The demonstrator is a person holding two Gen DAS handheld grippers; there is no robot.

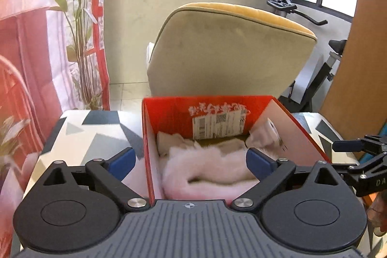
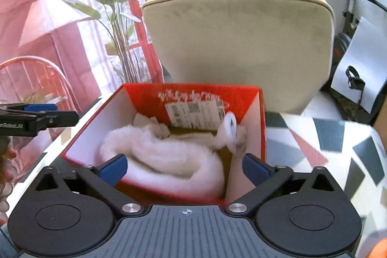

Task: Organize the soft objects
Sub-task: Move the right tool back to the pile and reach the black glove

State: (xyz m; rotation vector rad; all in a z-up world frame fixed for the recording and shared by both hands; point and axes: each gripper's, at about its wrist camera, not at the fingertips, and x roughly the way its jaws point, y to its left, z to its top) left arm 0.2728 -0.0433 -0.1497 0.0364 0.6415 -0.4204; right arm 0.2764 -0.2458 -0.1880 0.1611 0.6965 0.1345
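A red cardboard box (image 1: 169,113) (image 2: 262,127) stands open on a patterned table (image 1: 92,134) (image 2: 338,144). Inside lies a fluffy white soft item (image 1: 205,171) (image 2: 169,156), with crumpled white paper (image 1: 263,134) (image 2: 229,129) at the back and a shipping label on the far wall. My left gripper (image 1: 191,162) is open and empty, held above the box's near edge. My right gripper (image 2: 185,168) is open and empty, also above the near edge. The right gripper also shows at the right edge of the left wrist view (image 1: 358,156), and the left gripper at the left edge of the right wrist view (image 2: 41,117).
A beige chair back with a yellow top (image 1: 229,47) (image 2: 237,45) stands right behind the box. A potted plant (image 1: 79,16) (image 2: 113,16) and red-white curtain are at the left. An exercise bike (image 1: 314,40) and a wooden panel (image 1: 358,52) are at the right.
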